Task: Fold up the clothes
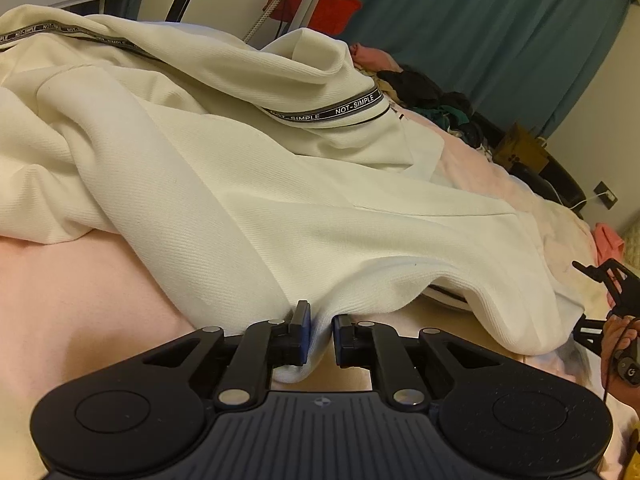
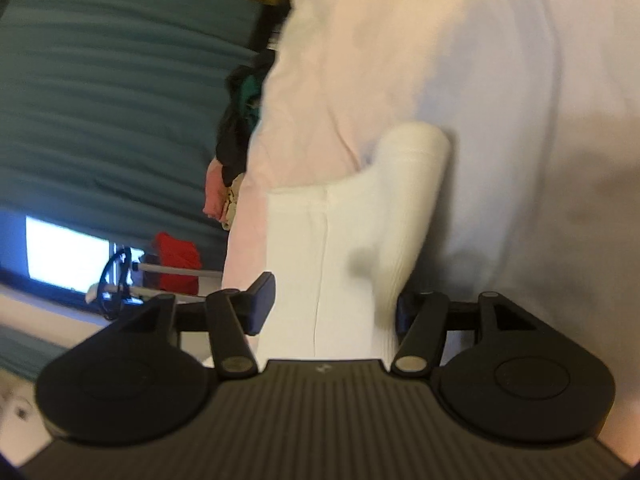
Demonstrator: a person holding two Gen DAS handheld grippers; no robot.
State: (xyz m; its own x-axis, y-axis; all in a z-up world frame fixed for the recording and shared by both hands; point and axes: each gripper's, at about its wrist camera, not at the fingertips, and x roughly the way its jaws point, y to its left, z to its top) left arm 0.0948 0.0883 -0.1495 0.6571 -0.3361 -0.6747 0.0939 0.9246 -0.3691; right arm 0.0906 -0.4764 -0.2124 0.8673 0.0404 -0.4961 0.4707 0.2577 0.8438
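A white ribbed garment (image 1: 248,184) with a grey "NOT-SIMPLE" band lies crumpled on the pink bed sheet (image 1: 80,288). My left gripper (image 1: 321,334) is shut on the garment's near hem, with cloth pinched between the two blue pads. My right gripper (image 2: 334,308) is open, its jaws wide apart around another part of the white garment (image 2: 344,248), near a cuff; the view is blurred. The right gripper also shows at the right edge of the left wrist view (image 1: 612,300), beside the hem's other end.
A pile of dark and pink clothes (image 1: 432,96) lies at the far side of the bed. Teal curtains (image 1: 500,32) hang behind. A red basket (image 1: 320,4) and metal frame stand at the back. A wall socket (image 1: 606,194) is at right.
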